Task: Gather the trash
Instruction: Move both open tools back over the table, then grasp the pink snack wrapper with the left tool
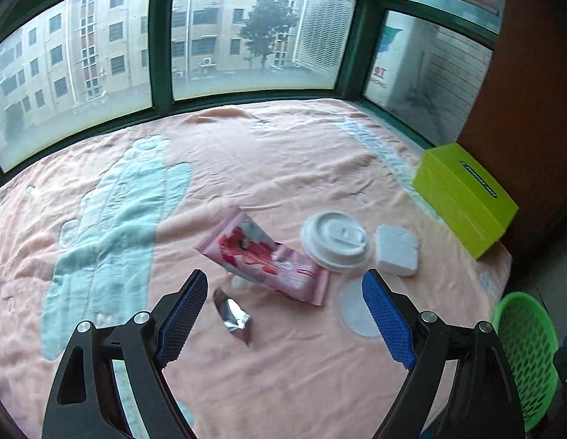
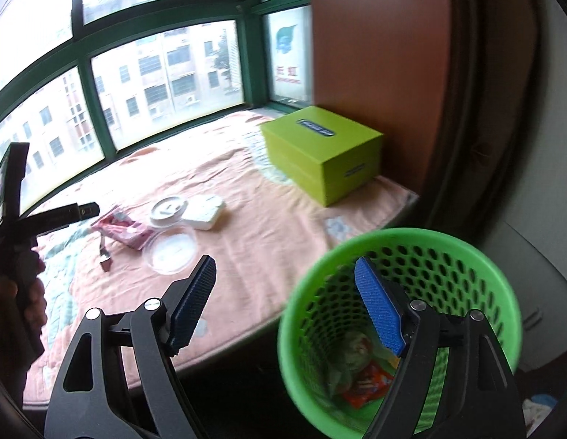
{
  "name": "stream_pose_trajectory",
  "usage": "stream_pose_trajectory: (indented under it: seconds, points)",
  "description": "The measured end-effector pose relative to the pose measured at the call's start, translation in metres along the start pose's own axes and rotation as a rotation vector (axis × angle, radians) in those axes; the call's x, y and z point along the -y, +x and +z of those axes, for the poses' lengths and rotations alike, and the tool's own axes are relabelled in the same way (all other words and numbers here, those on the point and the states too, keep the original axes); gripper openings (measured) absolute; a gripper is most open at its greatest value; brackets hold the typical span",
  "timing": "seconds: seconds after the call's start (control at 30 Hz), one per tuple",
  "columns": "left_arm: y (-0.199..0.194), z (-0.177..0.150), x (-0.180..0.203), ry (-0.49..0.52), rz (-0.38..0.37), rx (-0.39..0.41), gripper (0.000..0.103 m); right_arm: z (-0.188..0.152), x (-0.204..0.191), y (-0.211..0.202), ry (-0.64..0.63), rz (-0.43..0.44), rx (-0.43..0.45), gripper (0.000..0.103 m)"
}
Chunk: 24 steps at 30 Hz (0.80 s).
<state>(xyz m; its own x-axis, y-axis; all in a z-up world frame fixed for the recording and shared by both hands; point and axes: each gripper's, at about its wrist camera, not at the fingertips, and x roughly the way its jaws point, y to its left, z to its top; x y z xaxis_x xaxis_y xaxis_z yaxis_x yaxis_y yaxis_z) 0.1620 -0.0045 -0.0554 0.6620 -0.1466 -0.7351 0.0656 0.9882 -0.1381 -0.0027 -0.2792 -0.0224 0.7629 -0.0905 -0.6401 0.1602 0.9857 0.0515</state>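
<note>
Where crumpled, pink wrapper (image 1: 263, 256), silver scrap (image 1: 234, 316)

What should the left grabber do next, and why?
Probably lower the left gripper onto the small silver wrapper and close on it. Its jaws are open and empty, and the wrapper lies on the pink blanket right between its fingers, nearer than the pink packet. The right gripper is open too, above the green basket, which already holds some trash.
</note>
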Motion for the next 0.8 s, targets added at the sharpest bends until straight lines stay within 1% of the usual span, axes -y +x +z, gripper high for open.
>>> stream_pose_trajectory:
  seconds: [0.1,0.23,0.27,0.43,0.53,0.7,0.8]
  points:
    - [0.012,0.006,-0.023,-0.021,0.035,-0.006,0.083,0.002,-0.013,0.012,-0.005,0.029,-0.02,0.079]
    - [0.029,0.011,-0.043,-0.046,0.037,-0.025,0.081,0.003,-0.029,0.026,-0.027,0.058,-0.036,0.079]
    - [0.035,0.011,-0.047,-0.05,0.039,-0.031,0.079,0.003,-0.034,0.029,-0.036,0.063,-0.042,0.079]
    - [0.058,0.012,-0.054,-0.091,0.005,-0.07,0.074,0.003,-0.051,0.043,-0.065,0.079,-0.059,0.079]
    - [0.069,0.012,-0.057,-0.115,-0.01,-0.082,0.074,0.002,-0.059,0.053,-0.074,0.085,-0.076,0.079]
    - [0.088,0.014,-0.058,-0.139,-0.008,-0.105,0.074,0.0,-0.067,0.067,-0.083,0.095,-0.1,0.079]
    - [0.098,0.013,-0.06,-0.167,-0.025,-0.122,0.074,-0.002,-0.074,0.076,-0.094,0.099,-0.112,0.079]
